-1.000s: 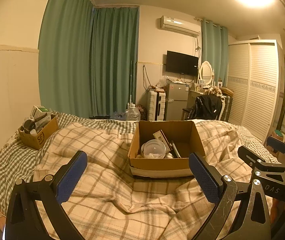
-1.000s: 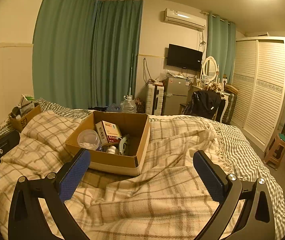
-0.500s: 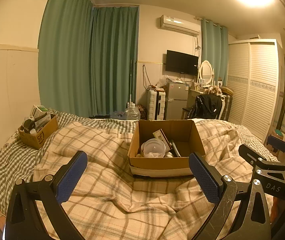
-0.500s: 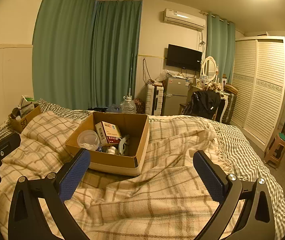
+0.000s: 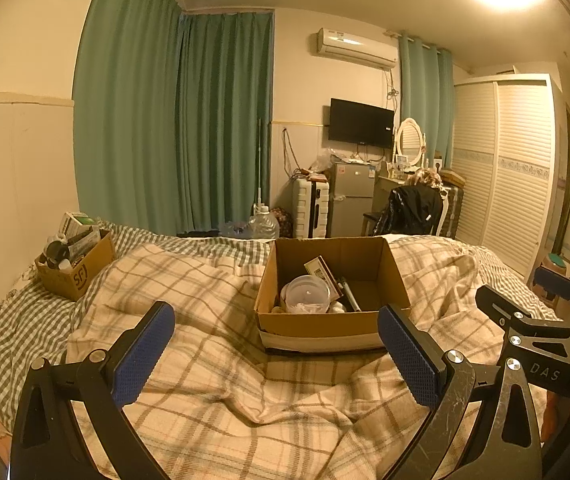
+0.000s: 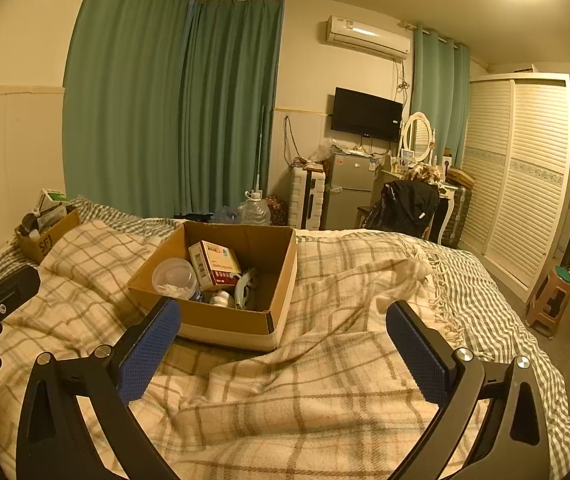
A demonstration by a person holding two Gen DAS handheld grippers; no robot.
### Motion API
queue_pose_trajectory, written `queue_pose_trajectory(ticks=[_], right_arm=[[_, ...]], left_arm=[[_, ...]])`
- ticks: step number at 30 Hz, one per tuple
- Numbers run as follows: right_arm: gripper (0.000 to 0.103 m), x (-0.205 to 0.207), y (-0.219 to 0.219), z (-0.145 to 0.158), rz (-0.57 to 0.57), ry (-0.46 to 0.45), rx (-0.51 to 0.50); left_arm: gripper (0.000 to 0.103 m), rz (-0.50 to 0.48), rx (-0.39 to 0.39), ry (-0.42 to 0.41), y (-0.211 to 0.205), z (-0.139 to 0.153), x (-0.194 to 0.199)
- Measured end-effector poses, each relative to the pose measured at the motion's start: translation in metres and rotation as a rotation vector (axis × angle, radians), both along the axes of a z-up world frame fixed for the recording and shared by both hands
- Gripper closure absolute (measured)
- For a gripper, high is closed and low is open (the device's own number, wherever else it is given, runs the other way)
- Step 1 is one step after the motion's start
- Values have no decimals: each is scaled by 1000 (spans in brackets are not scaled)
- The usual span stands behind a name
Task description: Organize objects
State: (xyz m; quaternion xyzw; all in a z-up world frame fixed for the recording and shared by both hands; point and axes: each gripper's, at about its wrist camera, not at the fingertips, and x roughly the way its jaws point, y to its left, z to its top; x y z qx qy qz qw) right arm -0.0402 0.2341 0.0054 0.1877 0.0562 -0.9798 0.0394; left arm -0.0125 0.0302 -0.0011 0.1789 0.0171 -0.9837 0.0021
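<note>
An open cardboard box (image 5: 325, 322) sits on the plaid blanket (image 5: 213, 364) on the bed. It holds a clear plastic tub (image 5: 305, 294), a red and white carton (image 6: 215, 264), a pale strap-like item (image 6: 245, 288) and other small things. It also shows in the right wrist view (image 6: 229, 322). A smaller cardboard box (image 5: 75, 274) full of items stands at the bed's far left. My left gripper (image 5: 277, 350) is open and empty, held above the blanket just short of the open box. My right gripper (image 6: 283, 348) is open and empty, to the right of the left one.
The wall runs along the bed's left side. Beyond the bed's far end are green curtains (image 5: 173, 128), a water jug (image 5: 263, 222), a suitcase (image 5: 311, 208), a small fridge (image 5: 351, 198) and a chair with a black jacket (image 5: 413, 210). A wardrobe (image 6: 525, 176) and stool (image 6: 551, 296) are right.
Both grippers stay open and almost still. The views have shifted very slightly; nothing on the bed has moved.
</note>
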Motion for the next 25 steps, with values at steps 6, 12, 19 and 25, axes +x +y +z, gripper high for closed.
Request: queue_pose_trajectory(ticks=[6,12,19,25], right_arm=[[0,1,0,1,-5,6,0],[0,0,-2,1,-7,1,5],[0,-1,-2,0,-11,-3,6],[0,-1,0,0,-30,0,4]], left_arm=[[0,12,-11,4,0,-1,0],[0,26,4,4,-4,0,0],[0,23,-7,0,-4,-1,0],[0,28,-3,-4,-5,-3,-1]])
